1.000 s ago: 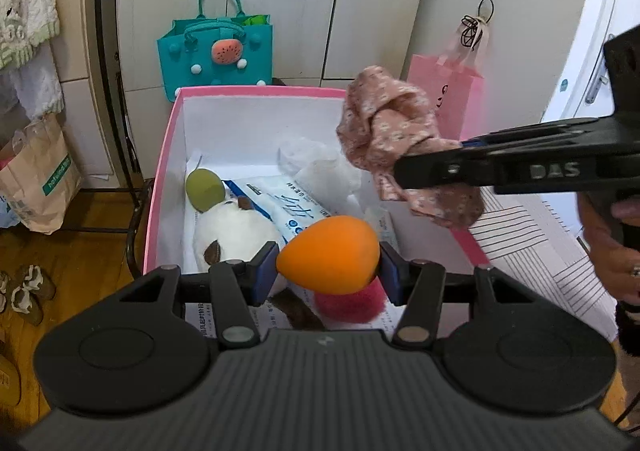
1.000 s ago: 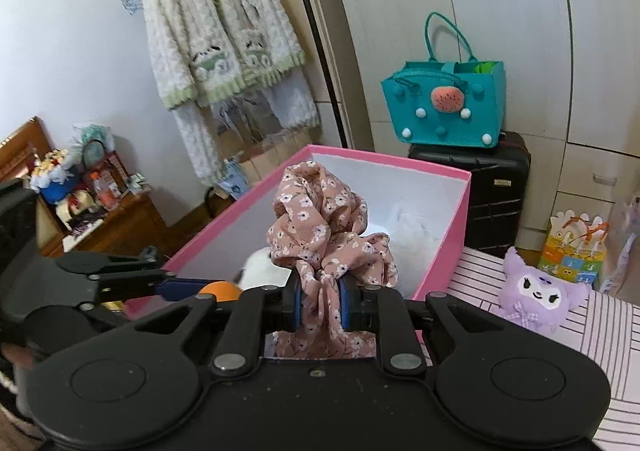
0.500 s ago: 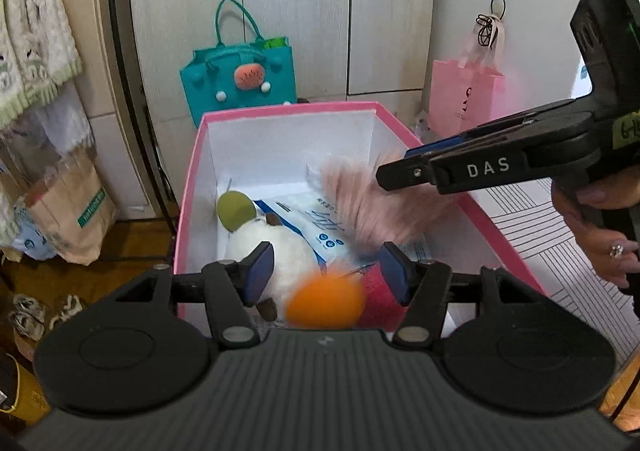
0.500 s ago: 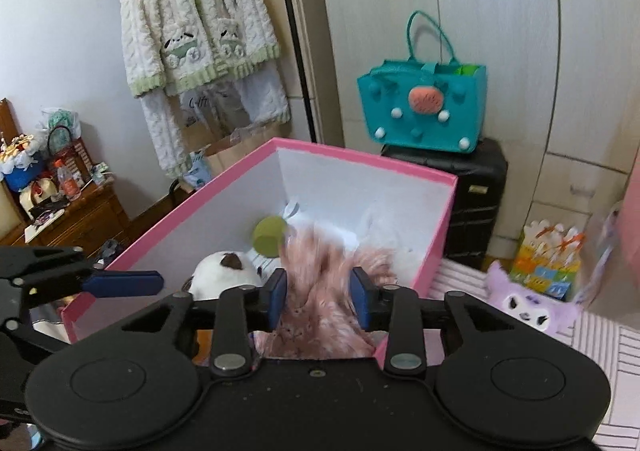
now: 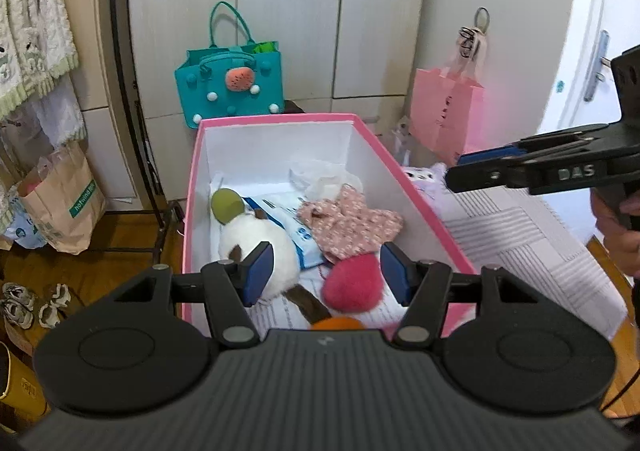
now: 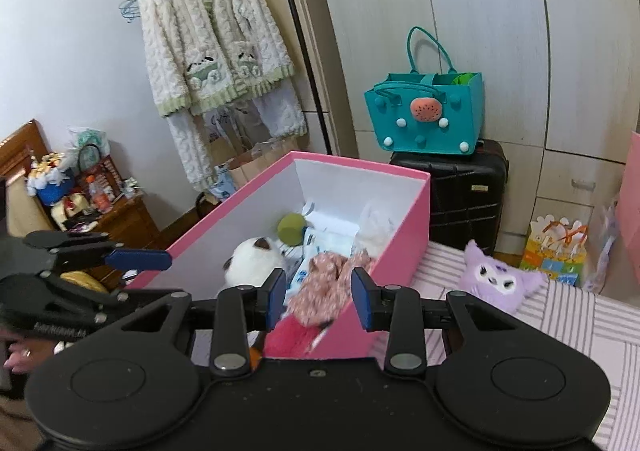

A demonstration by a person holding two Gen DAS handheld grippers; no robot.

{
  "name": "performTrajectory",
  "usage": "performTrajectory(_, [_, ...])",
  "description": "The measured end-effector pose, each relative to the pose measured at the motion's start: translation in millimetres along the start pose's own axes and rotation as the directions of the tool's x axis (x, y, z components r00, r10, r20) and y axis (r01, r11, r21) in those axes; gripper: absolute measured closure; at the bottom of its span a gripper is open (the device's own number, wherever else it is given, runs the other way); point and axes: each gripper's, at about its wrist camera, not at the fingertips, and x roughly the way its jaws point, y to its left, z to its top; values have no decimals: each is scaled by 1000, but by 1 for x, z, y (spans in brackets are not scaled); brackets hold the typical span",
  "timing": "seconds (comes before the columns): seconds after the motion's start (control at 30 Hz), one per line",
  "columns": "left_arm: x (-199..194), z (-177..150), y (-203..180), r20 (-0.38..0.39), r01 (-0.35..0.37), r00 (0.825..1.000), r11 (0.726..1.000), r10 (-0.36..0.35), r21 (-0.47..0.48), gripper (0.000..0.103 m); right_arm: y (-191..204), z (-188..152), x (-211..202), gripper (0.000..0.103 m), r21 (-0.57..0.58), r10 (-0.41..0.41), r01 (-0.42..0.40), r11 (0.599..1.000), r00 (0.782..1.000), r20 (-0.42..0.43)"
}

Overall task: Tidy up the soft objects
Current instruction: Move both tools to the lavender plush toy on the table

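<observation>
Left wrist view: left gripper (image 5: 326, 271) over near end of pink box (image 5: 276, 119), jaws apart, nothing between the pads, released. Inside the box: white plush (image 5: 256, 247) with brown patches at left, green ball (image 5: 227, 204) behind it, blue-white packet (image 5: 280, 219), floral scrunchie (image 5: 352, 221) lying loose toward the right wall, pink sponge (image 5: 352, 285) near the front, orange sponge (image 5: 338, 324) just showing at the box's near end, mostly hidden by the gripper body. Right gripper (image 5: 520, 163) enters from the right, well above the striped cloth (image 5: 520, 235), side-on, gap hard to judge here. Teal bag (image 5: 230, 91) and pink paper bag (image 5: 446, 111) stand behind. Right wrist view: right gripper (image 6: 320, 297) jaws parted, empty, let go; floral scrunchie (image 6: 324, 287) lies in the pink box (image 6: 404, 247) below and beyond the pads, not touched. White plush (image 6: 254, 259), green ball (image 6: 292, 229) and pink sponge (image 6: 292, 335) also in box. Purple plush (image 6: 496, 279) sits on the striped cloth (image 6: 560, 331), right of the box, outside it. Left gripper (image 6: 132, 257) visible at left, empty.
</observation>
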Motion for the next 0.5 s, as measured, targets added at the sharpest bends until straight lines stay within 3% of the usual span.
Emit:
performTrajectory(0.2, [-24, 6, -15, -52, 92, 995, 996, -91, 15, 45, -4, -17, -43, 57, 4, 40, -40, 999, 999, -22])
performTrajectory(0.5, [-51, 9, -49, -56, 146, 988, 985, -141, 88, 43, -19, -55, -99, 57, 14, -21, 22, 1000, 999, -30])
